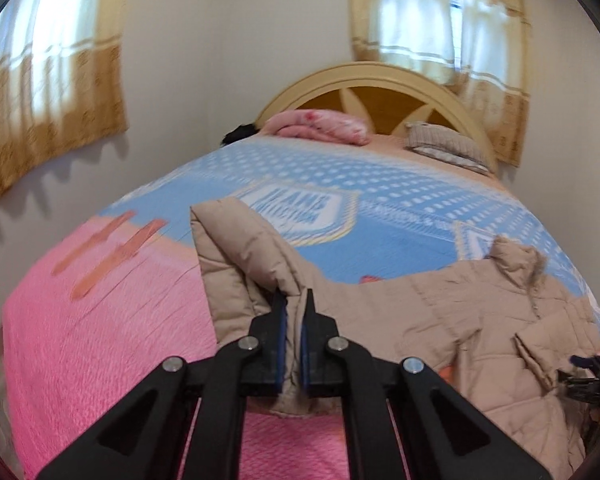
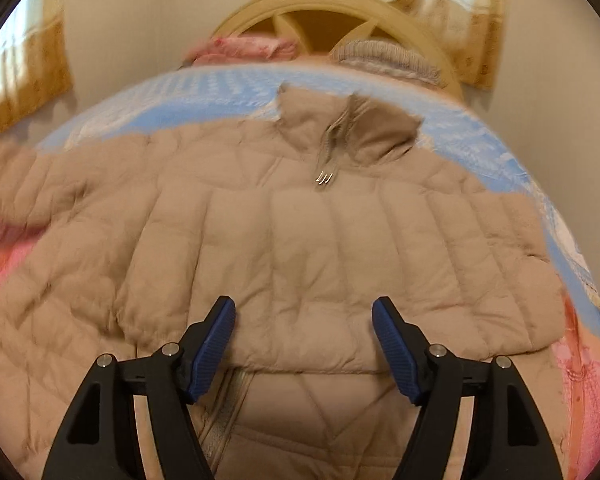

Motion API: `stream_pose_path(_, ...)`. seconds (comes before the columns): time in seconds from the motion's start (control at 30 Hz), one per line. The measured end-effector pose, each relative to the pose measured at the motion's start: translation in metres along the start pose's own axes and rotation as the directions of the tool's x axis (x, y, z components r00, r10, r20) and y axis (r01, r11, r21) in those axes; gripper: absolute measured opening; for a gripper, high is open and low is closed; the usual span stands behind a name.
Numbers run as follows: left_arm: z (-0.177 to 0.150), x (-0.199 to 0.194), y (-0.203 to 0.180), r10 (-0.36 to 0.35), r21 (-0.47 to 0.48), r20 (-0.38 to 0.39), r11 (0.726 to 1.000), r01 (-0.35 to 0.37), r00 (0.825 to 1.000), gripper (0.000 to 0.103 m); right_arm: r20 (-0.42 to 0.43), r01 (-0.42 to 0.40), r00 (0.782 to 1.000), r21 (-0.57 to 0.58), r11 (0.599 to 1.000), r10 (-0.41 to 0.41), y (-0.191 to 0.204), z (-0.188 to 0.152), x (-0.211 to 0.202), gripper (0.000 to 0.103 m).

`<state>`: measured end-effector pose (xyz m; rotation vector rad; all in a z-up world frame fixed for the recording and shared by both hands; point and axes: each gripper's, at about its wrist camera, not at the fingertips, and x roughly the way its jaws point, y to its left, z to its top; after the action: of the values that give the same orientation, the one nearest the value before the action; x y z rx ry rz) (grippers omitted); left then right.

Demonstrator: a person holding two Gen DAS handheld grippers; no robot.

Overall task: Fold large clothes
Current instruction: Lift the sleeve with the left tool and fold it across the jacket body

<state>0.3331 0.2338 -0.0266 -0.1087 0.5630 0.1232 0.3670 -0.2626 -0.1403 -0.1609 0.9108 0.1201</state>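
Beige puffer jacket [image 2: 300, 248] spread front-up on bed [image 1: 100, 340]. Left gripper [image 1: 293, 300] pinching sleeve [image 1: 236, 264], lifted. Right gripper [image 2: 303, 312] spread, empty, above lower front. Advice: carry sleeve across chest, lay flat; cuff end blurred, probably hanging free.

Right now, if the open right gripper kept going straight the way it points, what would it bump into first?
Probably the puffy beige jacket lying on the bed. The right gripper has its jaws open with nothing between them, and the jacket's quilted front fills the way ahead, though how far off is unclear.
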Motion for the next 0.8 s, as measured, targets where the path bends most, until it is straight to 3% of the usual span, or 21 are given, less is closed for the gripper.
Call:
stream_pose_path(0.13, 0.015, -0.015, -0.036, -0.058, 0.063, 0.029, 0.996, 0.056, 0.998, 0.005, 0.042, 0.121, 0.992, 0.001, 0.993, -0.121, -0.001, 0.003, -0.021, 0.071)
stream_pose_path(0.23, 0.026, -0.024, -0.064, -0.106, 0.113, 0.05, 0.989, 0.1, 0.993, 0.005, 0.071, 0.158, 0.985, 0.006, 0.987, -0.158, -0.002, 0.001, -0.039, 0.071)
stream_pose_path(0.33, 0.034, -0.034, -0.094, -0.167, 0.165, 0.064, 0.974, 0.155, 0.984, 0.005, 0.108, 0.09, 0.989, 0.101, 0.991, -0.101, -0.024, -0.002, -0.053, 0.071)
stream_pose_path(0.4, 0.035, -0.041, -0.116, -0.206, 0.204, 0.063, 0.96, 0.189, 0.976, 0.005, 0.113, 0.07, 0.99, 0.128, 0.989, -0.084, -0.034, -0.006, -0.063, 0.071)
stream_pose_path(0.8, 0.022, -0.063, -0.258, -0.425, 0.364, -0.022, 0.84, 0.403, 0.905, 0.005, 0.103, 0.162, 0.978, 0.172, 0.972, -0.181, -0.071, -0.043, -0.077, 0.072)
